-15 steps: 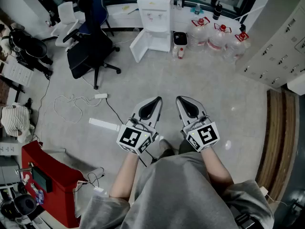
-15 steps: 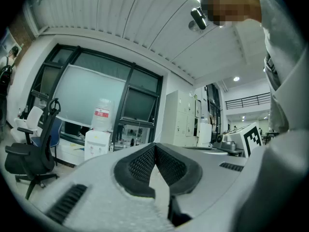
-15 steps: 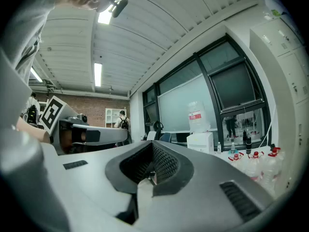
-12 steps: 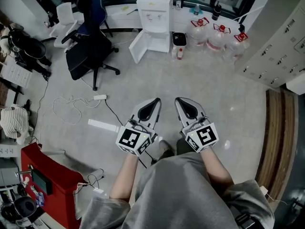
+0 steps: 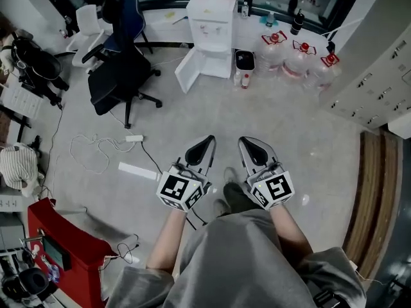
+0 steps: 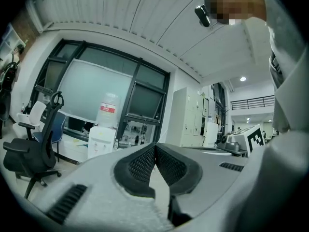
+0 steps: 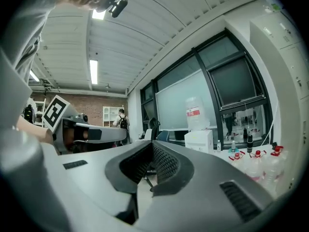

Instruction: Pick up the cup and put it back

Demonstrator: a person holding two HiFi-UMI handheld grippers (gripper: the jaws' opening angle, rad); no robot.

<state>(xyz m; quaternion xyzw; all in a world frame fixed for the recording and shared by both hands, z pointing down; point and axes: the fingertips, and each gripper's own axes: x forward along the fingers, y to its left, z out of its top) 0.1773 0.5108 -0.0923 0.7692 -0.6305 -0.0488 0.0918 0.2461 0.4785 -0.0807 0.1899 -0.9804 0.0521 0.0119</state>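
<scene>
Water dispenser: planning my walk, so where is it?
Head view, top centre: the water dispenser stands between a black office chair, left, and water jugs, right.

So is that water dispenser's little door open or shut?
Open: the door of the water dispenser stands swung well out from its cabinet.

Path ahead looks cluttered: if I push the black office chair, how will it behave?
The black office chair likely rolls readily, standing on a wheeled star base on smooth floor. Pushed off-centre, its seat may swivel instead.
</scene>
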